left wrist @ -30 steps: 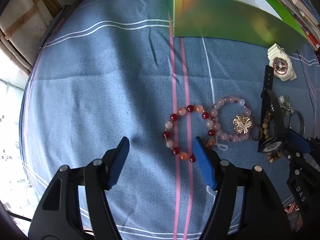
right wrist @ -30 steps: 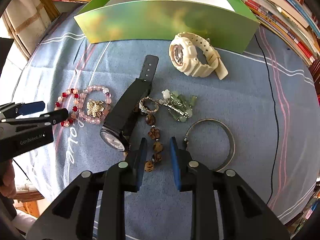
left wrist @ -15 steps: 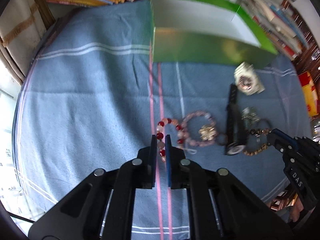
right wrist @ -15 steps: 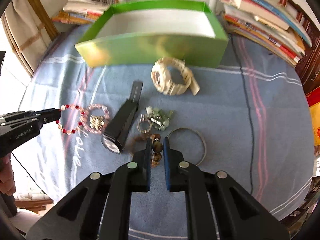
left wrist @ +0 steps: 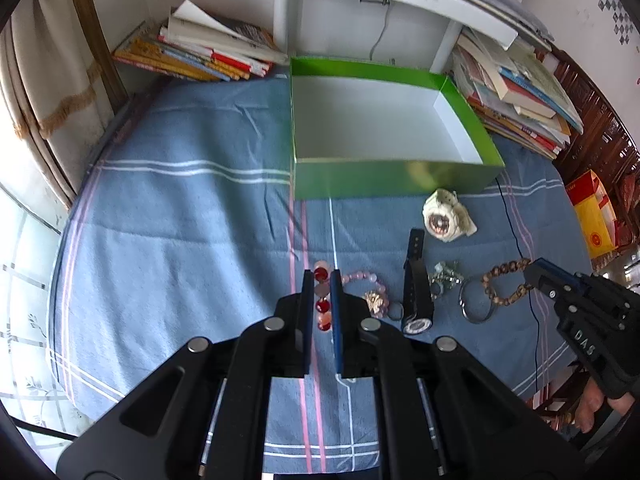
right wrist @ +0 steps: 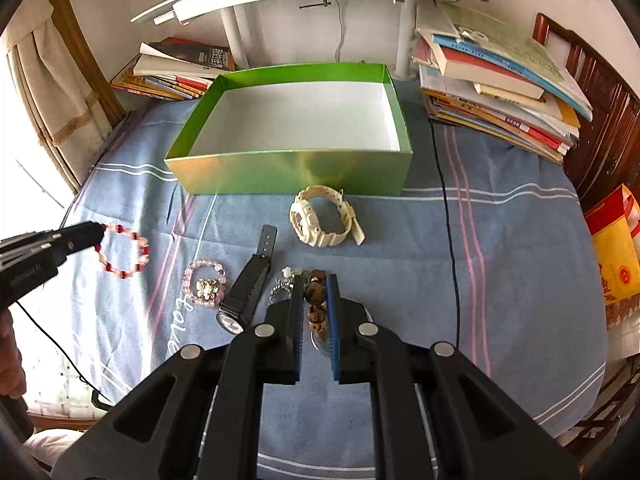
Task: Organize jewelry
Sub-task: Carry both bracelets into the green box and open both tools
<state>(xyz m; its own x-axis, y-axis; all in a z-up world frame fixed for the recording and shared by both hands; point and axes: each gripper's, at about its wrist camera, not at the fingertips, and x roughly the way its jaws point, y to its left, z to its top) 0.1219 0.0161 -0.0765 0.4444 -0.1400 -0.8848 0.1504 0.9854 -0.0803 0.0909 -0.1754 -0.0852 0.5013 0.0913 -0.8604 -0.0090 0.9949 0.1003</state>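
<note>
- Left wrist view: the left gripper was clamped on the red bead bracelet, at six o'clock from the green box.
- The right gripper pinched the brown bead bracelet, also at six o'clock.

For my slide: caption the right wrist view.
Right gripper shut on brown bead bracelet, green box beyond.

My way to green box: open top, nothing inside. White watch sits just before its front wall. Book piles crowd both back corners. Left blue cloth bare.
</note>
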